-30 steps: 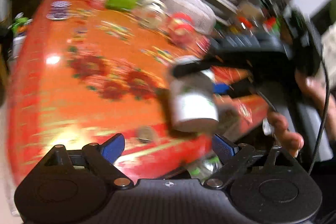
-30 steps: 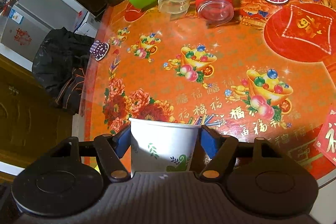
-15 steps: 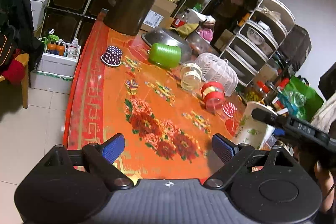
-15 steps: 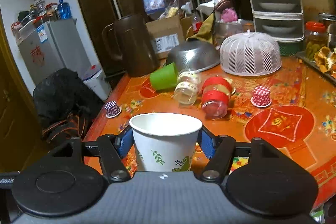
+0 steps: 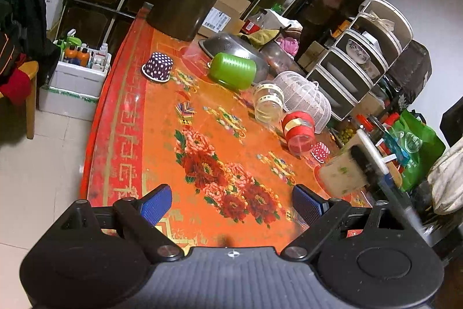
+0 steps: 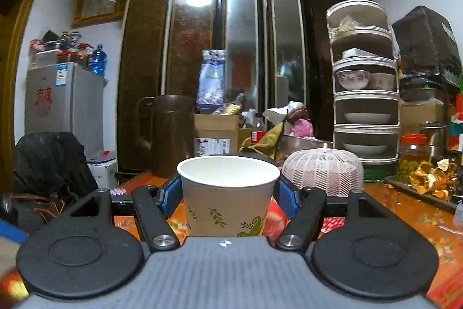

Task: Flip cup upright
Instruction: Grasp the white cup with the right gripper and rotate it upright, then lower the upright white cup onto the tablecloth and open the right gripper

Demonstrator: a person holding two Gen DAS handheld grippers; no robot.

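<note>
The right gripper (image 6: pixel 227 194) has been levelling out, its view rising from the counter (image 5: pixel 162 135) toward the cabinet. It is clamping the paper cup (image 6: pixel 228 193) upright, mouth up, above the counter, in front of the white mesh food cover (image 6: pixel 322 174). The left gripper (image 5: pixel 230 203) is hanging spread wide, holding nothing, above the counter's near edge.

Cup turned mouth-up, level.
The right gripper (image 6: pixel 228 194) has swung its paper cup (image 6: pixel 227 200) from tipped over the surface (image 5: pixel 162 141) to level, toward twelve o'clock.
</note>
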